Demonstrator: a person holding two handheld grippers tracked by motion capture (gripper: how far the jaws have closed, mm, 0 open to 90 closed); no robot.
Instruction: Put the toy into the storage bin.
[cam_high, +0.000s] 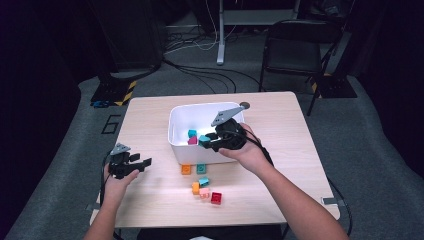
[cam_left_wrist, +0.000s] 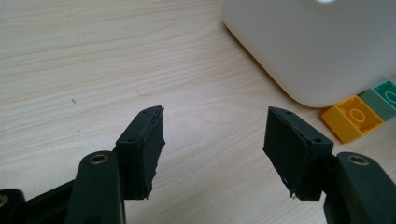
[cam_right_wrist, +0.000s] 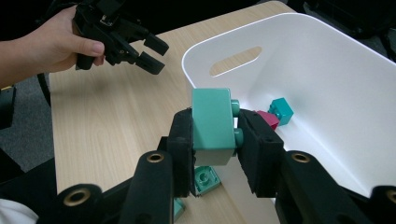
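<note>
Nearest the person, loose bricks sit on the table (cam_high: 150, 200) in front of the white bin (cam_high: 176, 142): a red brick (cam_high: 216, 198), a pink brick (cam_high: 204, 192), an orange brick (cam_high: 195, 187) and a small teal brick (cam_high: 203, 181) in a cluster, then another orange brick (cam_high: 186, 169) and a green brick (cam_high: 201, 168) right against the bin's near wall. Left gripper (cam_high: 131, 165) is parked off to the side above bare wood, jaws spread with nothing between them – idle. Right gripper (cam_right_wrist: 214, 135) is pinching a mint-green brick (cam_right_wrist: 212, 123), pads pressed on both faces, studs pointing toward one pad; it hangs at the bin's near rim, the brick about over the edge. Inside the bin lie a teal brick (cam_right_wrist: 281, 111) and a magenta brick (cam_right_wrist: 267, 119), near the far-side wall. Step in hand, as I read it: carrying one brick into the bin – grasp done, release not yet. Next move calls for bringing the brick fully past the rim, over the open floor of the bin, then spreading the jaws to drop it. Watch the rim: letting go too early could bounce the brick back onto the table. After that, six bricks are left outside.
</note>
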